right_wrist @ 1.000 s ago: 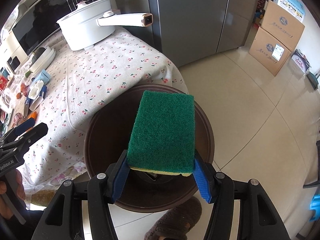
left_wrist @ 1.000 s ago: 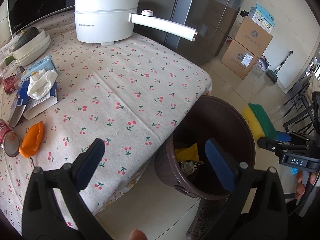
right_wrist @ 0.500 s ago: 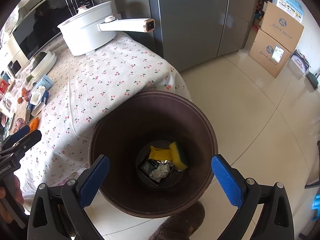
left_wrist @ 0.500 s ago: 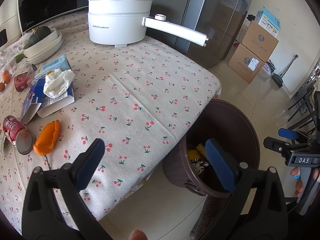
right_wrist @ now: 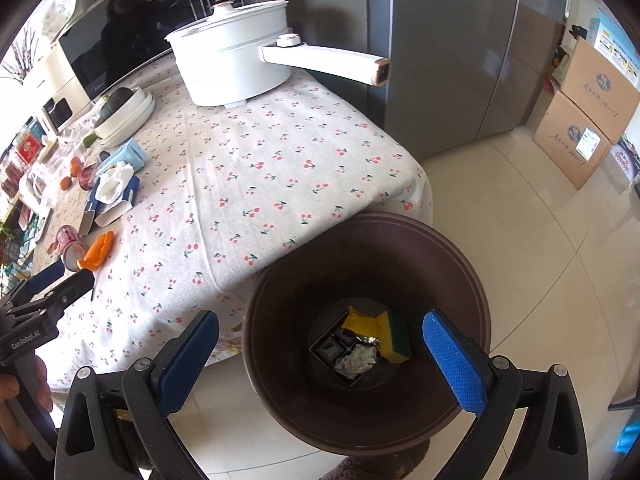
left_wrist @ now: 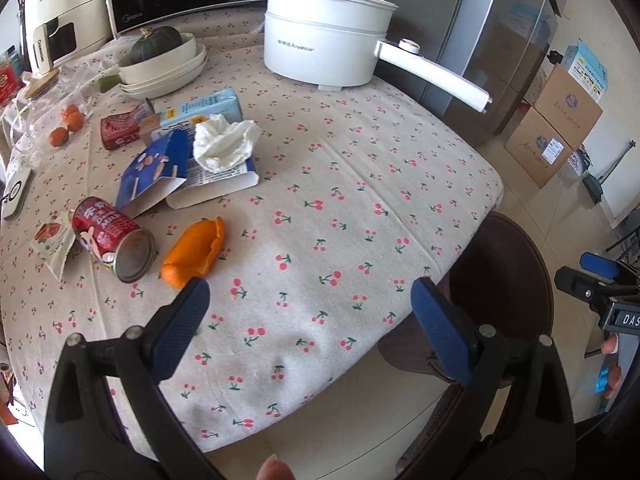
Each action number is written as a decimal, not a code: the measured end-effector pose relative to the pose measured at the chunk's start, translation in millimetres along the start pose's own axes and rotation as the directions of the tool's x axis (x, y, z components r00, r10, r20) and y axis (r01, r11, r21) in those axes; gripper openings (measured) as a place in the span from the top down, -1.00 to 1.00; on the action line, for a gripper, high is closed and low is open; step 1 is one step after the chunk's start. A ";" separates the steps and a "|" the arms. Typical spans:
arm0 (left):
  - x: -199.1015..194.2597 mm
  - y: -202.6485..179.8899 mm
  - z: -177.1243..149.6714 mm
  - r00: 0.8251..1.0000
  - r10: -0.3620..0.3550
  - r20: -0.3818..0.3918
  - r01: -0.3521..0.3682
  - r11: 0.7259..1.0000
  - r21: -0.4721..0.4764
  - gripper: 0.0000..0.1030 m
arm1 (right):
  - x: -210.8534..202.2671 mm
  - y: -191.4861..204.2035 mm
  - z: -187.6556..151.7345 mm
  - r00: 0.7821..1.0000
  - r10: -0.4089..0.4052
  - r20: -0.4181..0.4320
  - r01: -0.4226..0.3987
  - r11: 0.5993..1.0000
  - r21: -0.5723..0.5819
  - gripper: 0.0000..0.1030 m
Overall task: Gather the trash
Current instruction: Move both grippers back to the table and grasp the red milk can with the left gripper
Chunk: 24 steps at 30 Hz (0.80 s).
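Right gripper (right_wrist: 320,354) hangs over the brown trash bin (right_wrist: 472,280), pointing steeply down, jaws spread as wide as they go, nothing between the blue pads (right_wrist: 452,360). Bin stands on the tiled floor, tucked against the table's corner. At its bottom: a yellow-and-green sponge (right_wrist: 394,334) lying on edge, a yellow scrap (right_wrist: 358,322), crumpled foil or paper (right_wrist: 356,362), and a dark square tray (right_wrist: 332,350).

Left gripper (left_wrist: 310,330) sits above the near edge of the table, over the cherry-print tablecloth (left_wrist: 360,184). Jaws wide apart, empty.

Trash left on the table, all toward the left side from the left wrist view:
- orange peel (left_wrist: 194,252), just ahead of the left gripper's left finger
- red drink can (left_wrist: 114,248) on its side, open end facing the camera, just beside the peel
- small printed wrapper (left_wrist: 52,240) against the can
- torn blue-and-white carton (left_wrist: 156,170) with a crumpled white tissue (left_wrist: 224,142) on top
- light blue carton (left_wrist: 200,110) behind that
- a second red can (left_wrist: 120,130) lying farther back

Also on the table: a white electric pot (left_wrist: 328,48) with a long handle sticking out past the table edge, stacked white dishes (left_wrist: 164,68) holding a dark green squash (left_wrist: 152,42), and a few small oranges (left_wrist: 66,124) at far left. Cardboard boxes (right_wrist: 584,120) are stacked on the floor by the grey fridge (right_wrist: 452,40).
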<state>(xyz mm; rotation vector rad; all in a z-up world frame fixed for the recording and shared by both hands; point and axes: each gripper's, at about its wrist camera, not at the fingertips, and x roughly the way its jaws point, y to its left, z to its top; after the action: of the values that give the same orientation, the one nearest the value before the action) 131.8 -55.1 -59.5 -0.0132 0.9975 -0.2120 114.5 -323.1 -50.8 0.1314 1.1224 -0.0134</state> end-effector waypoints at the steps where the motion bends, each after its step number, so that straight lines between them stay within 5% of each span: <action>1: -0.7 7.3 0.5 1.000 0.017 -0.004 -0.017 1.000 -0.016 -0.95 | 0.8 6.2 2.6 1.000 0.003 0.000 -0.003 1.000 -0.010 -1.00; 9: 3.9 70.8 12.1 0.993 0.107 -0.042 -0.113 0.979 -0.172 -0.95 | 12.2 53.2 28.3 1.000 0.016 0.004 -0.015 0.995 -0.098 -1.00; 19: 28.2 137.0 29.7 0.982 0.175 -0.065 -0.186 0.917 -0.352 -0.91 | 37.8 85.4 54.9 1.000 0.026 -0.016 -0.027 0.992 -0.122 -1.00; 24: 48.4 151.8 30.4 0.992 0.092 -0.089 -0.122 0.896 -0.426 -0.59 | 47.4 92.5 61.8 0.999 0.032 -0.031 -0.035 0.993 -0.117 -1.00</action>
<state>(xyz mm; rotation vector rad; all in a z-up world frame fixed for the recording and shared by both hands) 208.5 82.2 -99.6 -0.3581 1.0930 0.1153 197.7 -235.6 -58.0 0.0455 1.1470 0.0847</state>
